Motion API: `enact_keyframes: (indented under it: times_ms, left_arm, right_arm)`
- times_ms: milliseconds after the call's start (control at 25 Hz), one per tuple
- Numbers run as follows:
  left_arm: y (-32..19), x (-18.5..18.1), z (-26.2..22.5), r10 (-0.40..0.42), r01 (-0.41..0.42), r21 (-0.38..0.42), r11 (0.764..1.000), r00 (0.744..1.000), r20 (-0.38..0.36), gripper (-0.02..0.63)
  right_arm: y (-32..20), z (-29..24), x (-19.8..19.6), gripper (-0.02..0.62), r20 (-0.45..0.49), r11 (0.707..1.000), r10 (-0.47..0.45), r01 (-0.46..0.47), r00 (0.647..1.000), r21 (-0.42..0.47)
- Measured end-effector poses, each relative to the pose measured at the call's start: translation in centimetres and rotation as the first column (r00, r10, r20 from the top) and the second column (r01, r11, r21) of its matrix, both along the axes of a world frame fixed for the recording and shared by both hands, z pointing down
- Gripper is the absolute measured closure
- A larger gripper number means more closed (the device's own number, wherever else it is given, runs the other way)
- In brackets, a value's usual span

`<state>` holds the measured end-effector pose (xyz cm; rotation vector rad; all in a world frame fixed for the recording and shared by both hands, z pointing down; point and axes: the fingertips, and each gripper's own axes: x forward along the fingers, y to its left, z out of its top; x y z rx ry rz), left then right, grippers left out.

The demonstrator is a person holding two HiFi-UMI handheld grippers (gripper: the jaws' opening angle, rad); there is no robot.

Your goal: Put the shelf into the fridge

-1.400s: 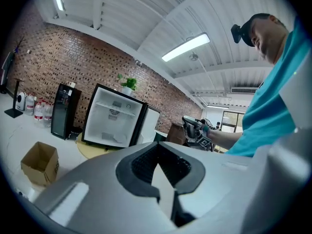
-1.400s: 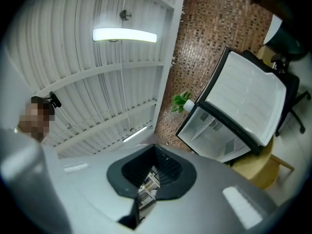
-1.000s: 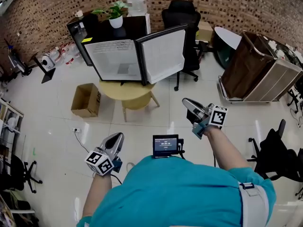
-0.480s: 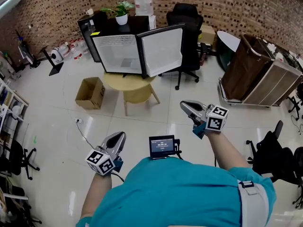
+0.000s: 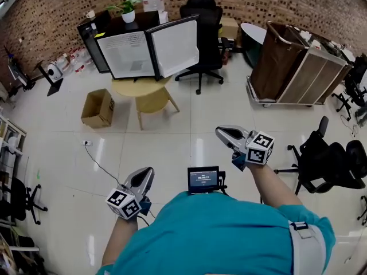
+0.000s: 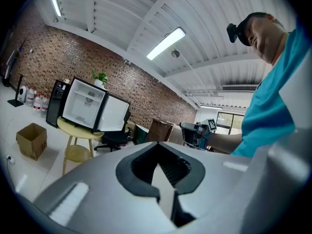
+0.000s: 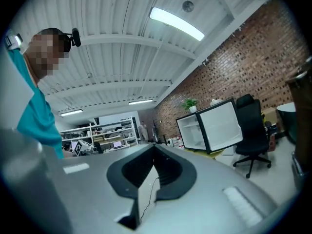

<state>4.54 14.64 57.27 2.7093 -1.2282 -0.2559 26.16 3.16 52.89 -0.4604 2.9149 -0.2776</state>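
Both are clenched on nothing — the left tool (image 5: 147,173) and right tool (image 5: 222,133), held low. The small black fridge (image 5: 127,53) stands well apart on a round yellow counter (image 5: 133,87), white door (image 5: 176,46) open — its shelf too small to tell.

Open floor (image 5: 189,122) toward fridge (image 5: 127,55), chair (image 5: 204,24) beside

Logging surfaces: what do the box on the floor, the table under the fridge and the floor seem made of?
Box: brown matte cardboard, with folded flaps. Table: smooth yellow, painted wood or plastic, unclear which. Floor: glossy pale tiles, showing grout lines and reflections.
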Motion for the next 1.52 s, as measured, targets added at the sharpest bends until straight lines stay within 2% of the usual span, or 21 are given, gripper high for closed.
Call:
enact_keyframes:
  times_ms: [240,560,720,840,920,1040,1240,1520]
  left_arm:
    - [3.5,8.8,-0.9,0.081,-0.081,0.014,0.997,0.996,0.028,0.603]
    - [5.4,23.1,-0.7,0.104,-0.104,0.0,0.995,0.994,0.021,0.603]
    - [5.2,28.9,-2.0,0.11,-0.11,-0.003,0.994,0.994,0.007,0.603]
    - [5.1,32.8,-3.4,0.152,-0.152,0.002,0.988,0.988,0.018,0.603]
    - [5.6,34.3,-3.8,0.185,-0.186,0.011,0.983,0.982,0.049,0.603]
    - [6.3,34.8,-3.6,0.219,-0.22,0.018,0.975,0.974,0.059,0.603]
    - [6.6,33.2,-4.8,0.259,-0.263,0.037,0.964,0.962,0.089,0.603]
    - [5.5,30.2,-4.6,0.263,-0.266,0.037,0.963,0.962,0.073,0.603]
  right_arm:
    - [4.8,-1.8,9.6,0.594,0.041,0.997,0.083,-0.083,0.996,0.002]
    - [10.2,-2.3,25.5,0.592,0.063,0.99,0.137,-0.139,0.989,0.03]
    - [11.7,-2.3,32.2,0.594,0.042,0.987,0.156,-0.157,0.987,0.027]
    - [12.0,-2.4,36.2,0.595,0.046,0.982,0.187,-0.187,0.981,0.003]
    - [13.0,-2.5,37.5,0.595,0.044,0.979,0.204,-0.205,0.978,0.021]
    - [14.3,-2.3,37.8,0.595,0.042,0.97,0.234,-0.236,0.971,0.052]
    - [14.7,-2.7,35.3,0.595,0.026,0.965,0.256,-0.257,0.966,0.057]
    - [14.0,-3.2,32.3,0.595,0.014,0.96,0.27,-0.27,0.963,0.067]
